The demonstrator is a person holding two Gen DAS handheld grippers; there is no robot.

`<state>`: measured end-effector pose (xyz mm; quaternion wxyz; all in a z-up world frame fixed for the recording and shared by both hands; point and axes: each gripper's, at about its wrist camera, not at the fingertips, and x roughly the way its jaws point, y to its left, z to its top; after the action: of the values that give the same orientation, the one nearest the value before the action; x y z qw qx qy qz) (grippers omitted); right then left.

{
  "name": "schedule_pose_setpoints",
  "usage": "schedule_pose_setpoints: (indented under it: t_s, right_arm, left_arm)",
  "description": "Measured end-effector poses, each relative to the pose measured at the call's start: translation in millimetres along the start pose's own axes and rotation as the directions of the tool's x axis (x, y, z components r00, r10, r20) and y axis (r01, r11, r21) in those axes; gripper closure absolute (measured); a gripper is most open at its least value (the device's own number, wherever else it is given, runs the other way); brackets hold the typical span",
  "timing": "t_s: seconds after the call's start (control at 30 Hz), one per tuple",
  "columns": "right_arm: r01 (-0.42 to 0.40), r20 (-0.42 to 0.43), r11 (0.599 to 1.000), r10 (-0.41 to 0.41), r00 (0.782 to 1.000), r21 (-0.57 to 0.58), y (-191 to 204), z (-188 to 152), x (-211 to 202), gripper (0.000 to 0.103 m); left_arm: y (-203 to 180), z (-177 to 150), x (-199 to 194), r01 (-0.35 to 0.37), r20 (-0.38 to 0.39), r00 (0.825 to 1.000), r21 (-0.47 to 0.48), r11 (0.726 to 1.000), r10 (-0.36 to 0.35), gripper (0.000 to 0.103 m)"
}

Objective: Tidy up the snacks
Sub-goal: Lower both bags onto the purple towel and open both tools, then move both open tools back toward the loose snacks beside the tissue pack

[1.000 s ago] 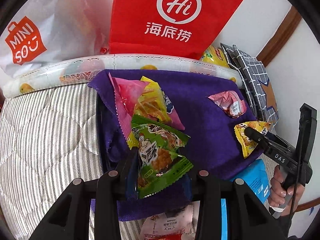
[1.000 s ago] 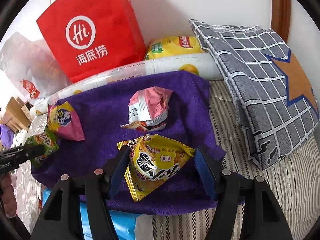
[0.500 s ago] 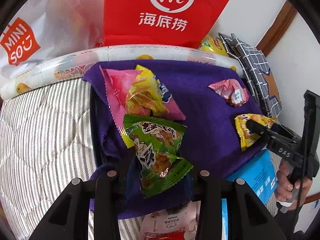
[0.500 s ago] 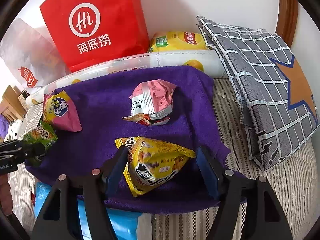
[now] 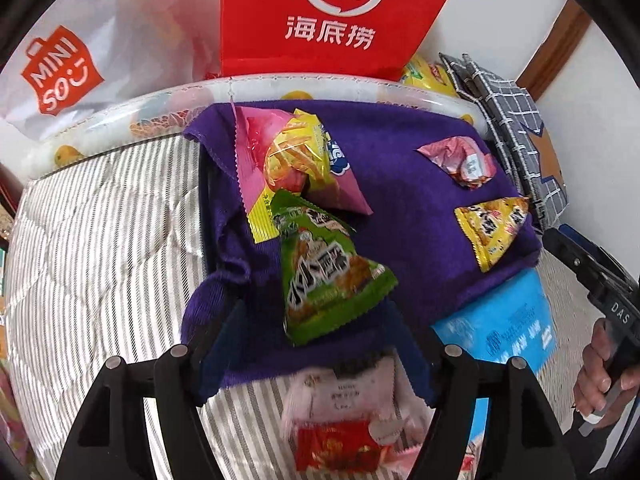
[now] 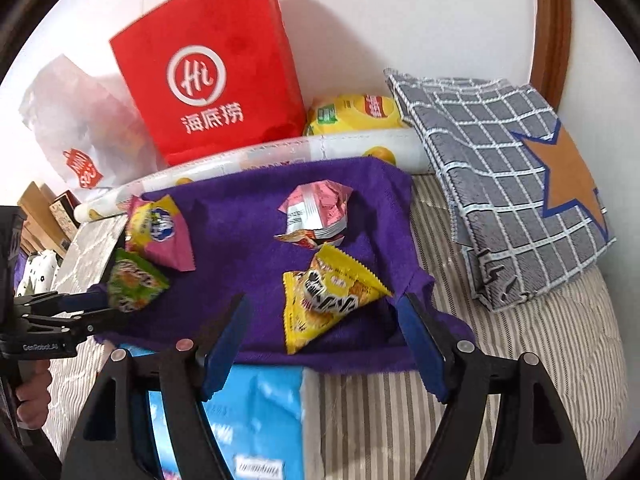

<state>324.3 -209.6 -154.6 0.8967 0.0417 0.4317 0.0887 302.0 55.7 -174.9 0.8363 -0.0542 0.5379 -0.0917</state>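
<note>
Both grippers are letting go of snacks just set on the purple towel (image 6: 248, 200). The left gripper (image 5: 316, 344) is opening, clear of the green packet (image 5: 324, 276) near the towel's front-left corner. The right gripper (image 6: 324, 336) is opening around the yellow packet (image 6: 324, 300) at the front-right edge, pads clear. Next, probably fetch another snack.

Both grippers angled downward, jaws opening

The left gripper (image 5: 316, 344) fills the bottom of its own view, blue pads apart with nothing pressed between them. The right gripper (image 6: 326, 340) does likewise, its hand (image 5: 600, 376) gripping the handle at the left view's lower right edge.
</note>
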Motion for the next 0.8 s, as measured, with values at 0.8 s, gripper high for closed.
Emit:
schedule_pose_setpoints:
  t_s: [0.8]
  right_arm:
    - [-0.052,-0.051,0.998,0.050,0.997,-0.038,31,-83,-59,0.044]
  left_arm:
    - [-3,-76,-72,0.035,0.103,0.994,-0.031,0.999,-0.031,0.032]
